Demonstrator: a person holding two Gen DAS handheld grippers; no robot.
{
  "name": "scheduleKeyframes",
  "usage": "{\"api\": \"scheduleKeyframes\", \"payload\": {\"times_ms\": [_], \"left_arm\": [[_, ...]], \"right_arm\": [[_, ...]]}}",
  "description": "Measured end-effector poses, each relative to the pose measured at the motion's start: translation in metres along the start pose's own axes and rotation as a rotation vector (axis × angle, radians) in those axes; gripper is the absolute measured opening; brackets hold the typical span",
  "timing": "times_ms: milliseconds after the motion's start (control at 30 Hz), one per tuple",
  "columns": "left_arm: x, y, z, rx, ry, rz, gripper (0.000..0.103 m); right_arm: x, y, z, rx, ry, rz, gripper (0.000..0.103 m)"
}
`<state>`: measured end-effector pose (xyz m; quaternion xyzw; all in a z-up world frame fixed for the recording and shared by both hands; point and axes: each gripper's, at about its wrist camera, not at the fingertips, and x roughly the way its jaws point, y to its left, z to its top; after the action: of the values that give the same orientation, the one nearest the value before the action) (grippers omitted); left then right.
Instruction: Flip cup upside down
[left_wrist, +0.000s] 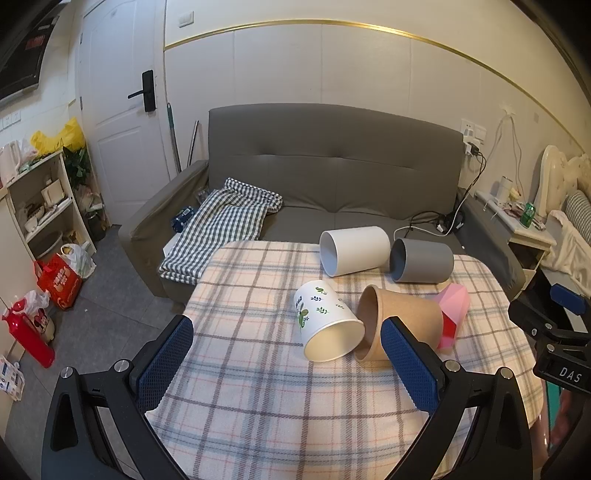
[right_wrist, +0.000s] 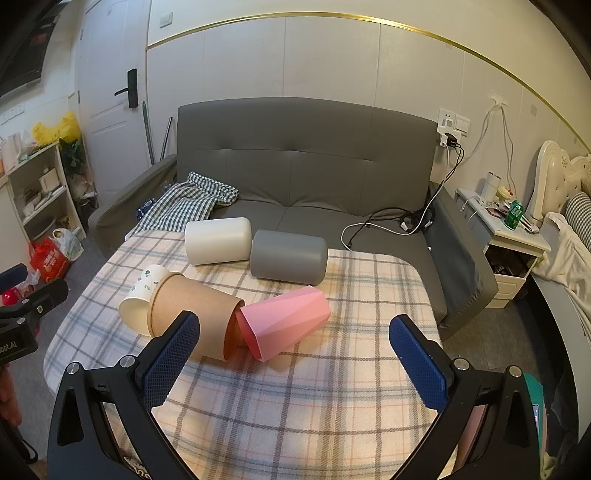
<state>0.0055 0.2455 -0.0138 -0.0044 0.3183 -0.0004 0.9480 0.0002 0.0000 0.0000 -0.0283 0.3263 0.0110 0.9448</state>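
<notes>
Several cups lie on their sides on the plaid-covered table (left_wrist: 258, 406). A white paper cup with leaf print (left_wrist: 327, 321) (right_wrist: 142, 299) lies beside a brown paper cup (left_wrist: 402, 321) (right_wrist: 192, 314). A pink faceted cup (left_wrist: 452, 317) (right_wrist: 286, 321) touches the brown cup's base. A white cup (left_wrist: 354, 250) (right_wrist: 218, 240) and a grey cup (left_wrist: 423, 260) (right_wrist: 290, 256) lie at the far edge. My left gripper (left_wrist: 288, 365) is open and empty, near the leaf cup. My right gripper (right_wrist: 295, 363) is open and empty, just short of the pink cup.
A grey sofa (left_wrist: 332, 177) with a checked cloth (left_wrist: 221, 225) and cables stands behind the table. A shelf and bags (left_wrist: 55, 280) are on the floor at left. A nightstand (right_wrist: 506, 236) and bed are at right. The right gripper's body (left_wrist: 554, 332) shows at the left wrist view's right edge.
</notes>
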Motion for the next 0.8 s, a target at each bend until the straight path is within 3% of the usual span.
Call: {"api": "scheduleKeyframes", "payload": {"times_ms": [800], "left_arm": [[0.0001,0.0005,-0.0001,-0.003,-0.001,-0.001,0.103]], "right_arm": [[0.0031,-0.0015,-0.0029,-0.002,0.005,0.000,0.103]]}}
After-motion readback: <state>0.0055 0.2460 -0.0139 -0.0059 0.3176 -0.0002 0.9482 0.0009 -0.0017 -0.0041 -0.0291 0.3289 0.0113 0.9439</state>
